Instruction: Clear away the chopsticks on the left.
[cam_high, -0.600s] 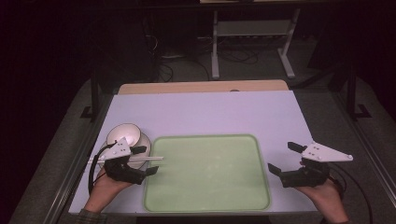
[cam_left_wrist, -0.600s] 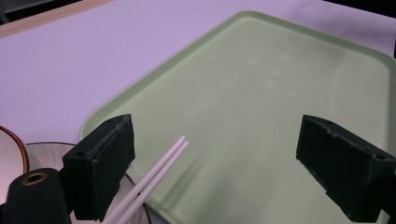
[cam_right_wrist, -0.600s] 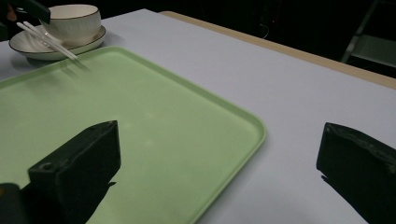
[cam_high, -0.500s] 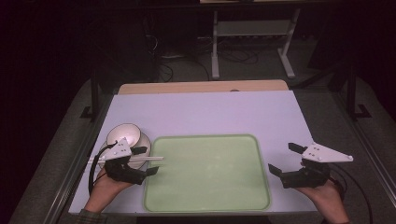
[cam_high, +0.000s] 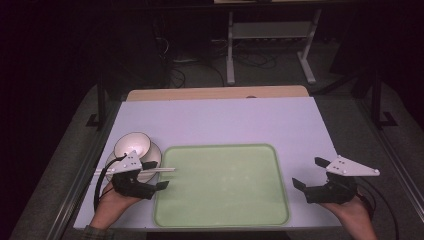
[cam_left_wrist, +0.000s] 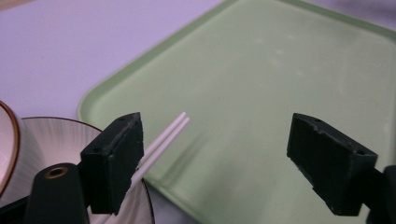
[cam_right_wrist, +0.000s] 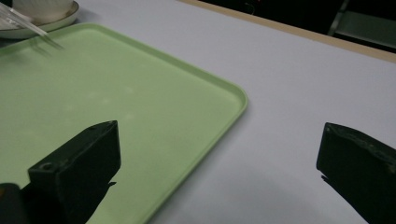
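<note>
A: High view is showing the left gripper (cam_high: 159, 180) hovering by the saucer (cam_high: 152, 152), its jaws spread wide and pinching nothing. The right gripper (cam_high: 309, 172) is waiting equally spread, off the tray's (cam_high: 225, 215) right edge.

B: And the chopsticks (cam_high: 162, 170)?

A: They are lying side by side across the saucer's near rim, beside the bowl (cam_high: 132, 145), with their tips reaching over the tray's left edge.

B: So their long axis is running left to right across the table, tips pointing toward the tray?

A: Yes. In the left gripper view the chopsticks (cam_left_wrist: 163, 137) are passing just beside one jaw, not between the two. I am judging that the gripper should be straddling both sticks crosswise, closing on them together so neither rolls free.
</note>
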